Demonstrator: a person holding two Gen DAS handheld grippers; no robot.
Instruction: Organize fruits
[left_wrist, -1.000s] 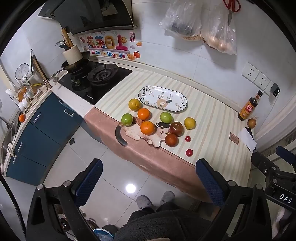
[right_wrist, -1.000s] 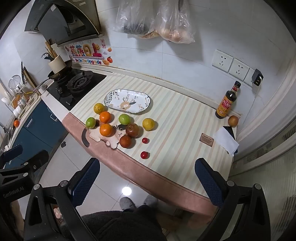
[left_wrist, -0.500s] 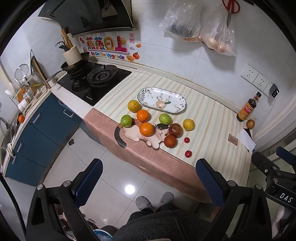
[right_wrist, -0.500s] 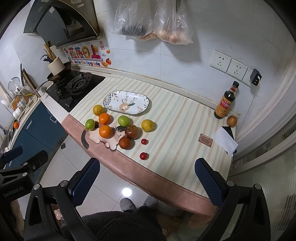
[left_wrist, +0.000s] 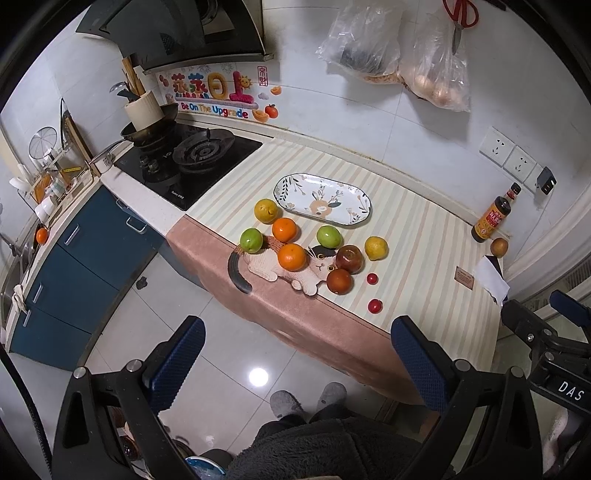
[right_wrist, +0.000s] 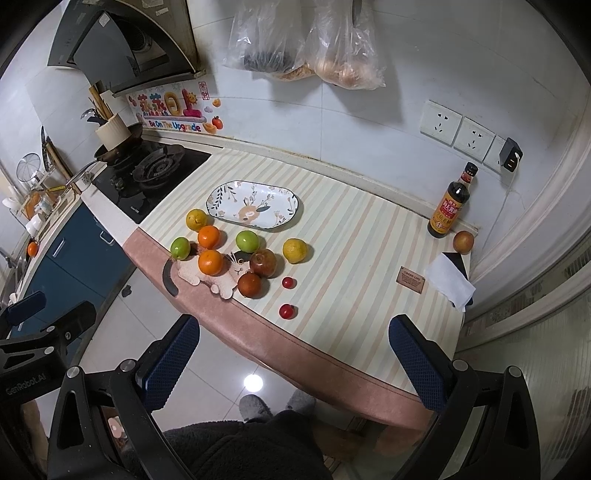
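Note:
An oval patterned plate lies empty on the striped counter cloth. In front of it sits a loose cluster of fruit: two oranges, two green fruits, two yellow citrus, two dark red fruits and two small red tomatoes. The same cluster shows in the right wrist view. My left gripper is open and empty, well back from the counter above the floor. My right gripper is open and empty, also back from the counter.
A gas hob with a pan stands left of the cloth. A sauce bottle, a brown fruit and a white napkin are at the right end. Plastic bags hang on the wall. Blue cabinets are at the left.
Both grippers have drifted slightly; the counter scene shifts a little in both views. Nothing on the counter has moved.

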